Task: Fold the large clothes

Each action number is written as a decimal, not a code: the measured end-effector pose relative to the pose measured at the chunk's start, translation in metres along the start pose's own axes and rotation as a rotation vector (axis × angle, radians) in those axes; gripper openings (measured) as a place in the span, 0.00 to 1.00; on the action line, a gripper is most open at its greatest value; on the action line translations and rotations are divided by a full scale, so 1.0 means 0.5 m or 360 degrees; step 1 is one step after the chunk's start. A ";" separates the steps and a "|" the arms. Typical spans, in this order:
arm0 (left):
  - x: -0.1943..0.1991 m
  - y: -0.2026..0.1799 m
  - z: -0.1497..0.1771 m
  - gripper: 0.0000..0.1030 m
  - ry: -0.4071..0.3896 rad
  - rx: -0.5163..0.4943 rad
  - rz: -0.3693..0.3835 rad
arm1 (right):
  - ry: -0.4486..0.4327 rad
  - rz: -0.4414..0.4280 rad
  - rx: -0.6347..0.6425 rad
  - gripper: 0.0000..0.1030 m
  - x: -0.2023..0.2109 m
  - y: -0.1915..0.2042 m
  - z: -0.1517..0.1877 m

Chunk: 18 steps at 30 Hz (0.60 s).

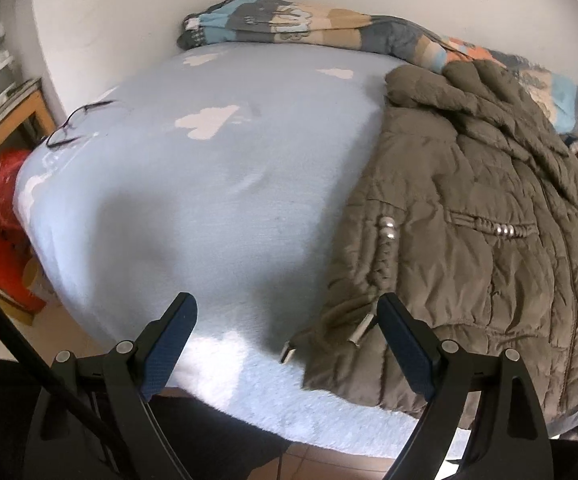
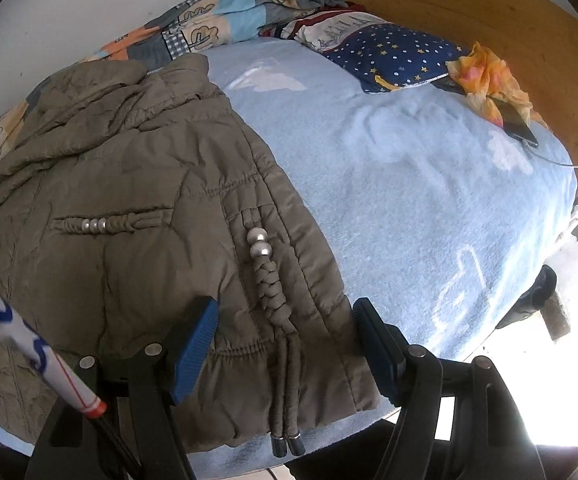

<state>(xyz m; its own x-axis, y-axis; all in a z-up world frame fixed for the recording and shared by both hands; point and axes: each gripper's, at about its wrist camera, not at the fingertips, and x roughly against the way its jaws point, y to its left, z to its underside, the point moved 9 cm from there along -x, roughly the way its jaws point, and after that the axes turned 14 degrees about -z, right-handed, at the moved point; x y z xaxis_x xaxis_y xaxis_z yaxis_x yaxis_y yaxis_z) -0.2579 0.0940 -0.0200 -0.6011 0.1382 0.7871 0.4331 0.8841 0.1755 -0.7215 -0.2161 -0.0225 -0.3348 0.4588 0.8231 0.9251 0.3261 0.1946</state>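
Jacket [image 2: 137,208] hem partly hidden behind right gripper [image 2: 285,344] fingers [image 2: 195,344].

Black linkage arms with silver pivot screws (two a side), ribbed blue-padded fingers [image 2: 195,350], thin black cable

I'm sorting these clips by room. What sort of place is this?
Most likely a bedroom: a bed under a light blue blanket against a wooden headboard, a star-print pillow, and a padded jacket laid out.
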 end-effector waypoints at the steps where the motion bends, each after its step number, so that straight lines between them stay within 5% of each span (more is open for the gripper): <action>1: -0.005 0.006 0.004 0.88 0.0031 0.0020 0.0012 | 0.0001 0.0000 -0.0006 0.74 0.000 -0.001 0.000; 11: -0.034 -0.023 0.045 0.88 0.0220 0.0055 0.0201 | 0.0020 -0.0047 -0.0141 0.82 -0.005 -0.023 0.008; 15: -0.024 -0.047 0.048 0.80 0.0198 0.0005 0.0247 | 0.0035 -0.0151 -0.0146 0.67 -0.008 -0.005 0.014; 18: -0.016 -0.055 0.050 0.80 0.0185 -0.0016 0.0252 | 0.0031 -0.0144 -0.0111 0.65 -0.004 0.006 0.015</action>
<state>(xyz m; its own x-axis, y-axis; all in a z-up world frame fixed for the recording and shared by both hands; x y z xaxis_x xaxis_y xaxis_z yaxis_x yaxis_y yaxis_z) -0.2816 0.0799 -0.0460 -0.4434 0.2222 0.8683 0.5234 0.8507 0.0495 -0.7195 -0.2097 -0.0277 -0.4143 0.4136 0.8107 0.9018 0.3066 0.3045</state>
